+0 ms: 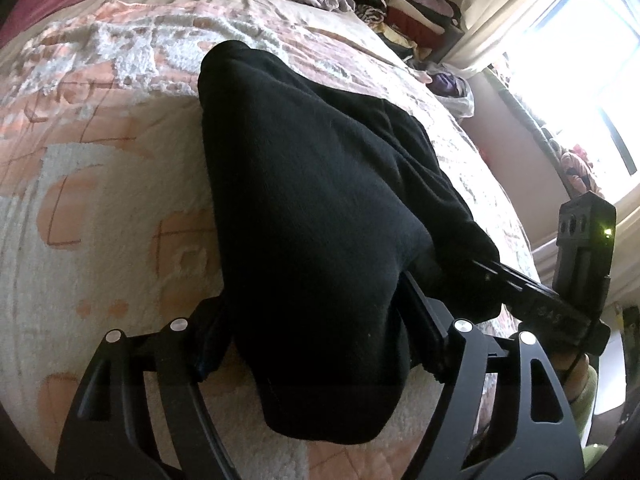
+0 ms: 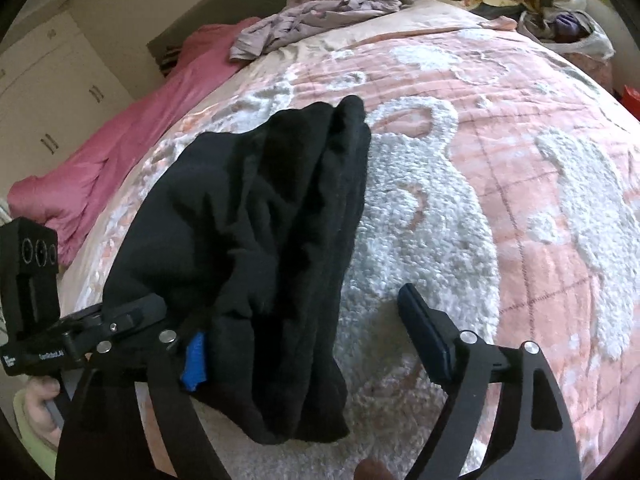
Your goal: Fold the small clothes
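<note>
A black garment [image 1: 312, 200] lies bunched on the pink and white bedspread [image 1: 100, 184]. In the left wrist view it drapes over my left gripper [image 1: 312, 332] and hides the fingertips, with cloth between the jaws; the jaws stand fairly wide. The right gripper's body [image 1: 576, 280] shows at the garment's right edge. In the right wrist view the same garment [image 2: 256, 240] lies over the left finger, where a blue pad [image 2: 194, 360] peeks out. My right gripper [image 2: 304, 332] is open; its right finger [image 2: 424, 324] stands clear on the bedspread [image 2: 520, 200].
A lilac garment [image 2: 304, 24] lies crumpled at the far end of the bed. Stacked folded clothes [image 1: 400, 8] sit beyond it. A pink sheet [image 2: 100, 168] runs along the bed's left side. A bright window [image 1: 592, 80] is at the right.
</note>
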{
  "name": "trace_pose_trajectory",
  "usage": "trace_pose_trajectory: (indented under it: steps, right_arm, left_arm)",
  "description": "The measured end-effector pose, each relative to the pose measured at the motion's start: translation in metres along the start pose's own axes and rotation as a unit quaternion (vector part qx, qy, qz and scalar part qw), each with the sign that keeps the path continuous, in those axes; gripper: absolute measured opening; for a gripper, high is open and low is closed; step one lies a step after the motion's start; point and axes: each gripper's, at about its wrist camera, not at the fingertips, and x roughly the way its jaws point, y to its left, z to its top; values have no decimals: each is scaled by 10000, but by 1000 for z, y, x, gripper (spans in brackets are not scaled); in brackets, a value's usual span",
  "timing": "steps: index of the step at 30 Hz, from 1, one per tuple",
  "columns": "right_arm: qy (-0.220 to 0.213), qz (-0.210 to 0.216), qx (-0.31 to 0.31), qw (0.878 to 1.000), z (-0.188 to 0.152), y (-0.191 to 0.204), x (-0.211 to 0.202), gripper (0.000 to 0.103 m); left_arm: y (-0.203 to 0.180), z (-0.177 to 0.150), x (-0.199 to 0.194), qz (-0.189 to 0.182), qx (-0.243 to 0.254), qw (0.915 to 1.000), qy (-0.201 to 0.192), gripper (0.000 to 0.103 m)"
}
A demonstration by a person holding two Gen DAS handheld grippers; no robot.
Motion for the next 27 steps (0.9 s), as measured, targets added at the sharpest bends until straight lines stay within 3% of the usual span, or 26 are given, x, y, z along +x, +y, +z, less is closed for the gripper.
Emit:
trace_pose_trajectory:
  steps: [11,27]
  right_arm:
    - [-328,-286,19,9991,-11,7,-17,97]
    - [-537,-536,3,9971,-19,14,-34,98]
  left_arm:
    - [0,-6,-9,101,5,9999,44,72]
    - [-6,-5,-28,349,47,9993,-150,85]
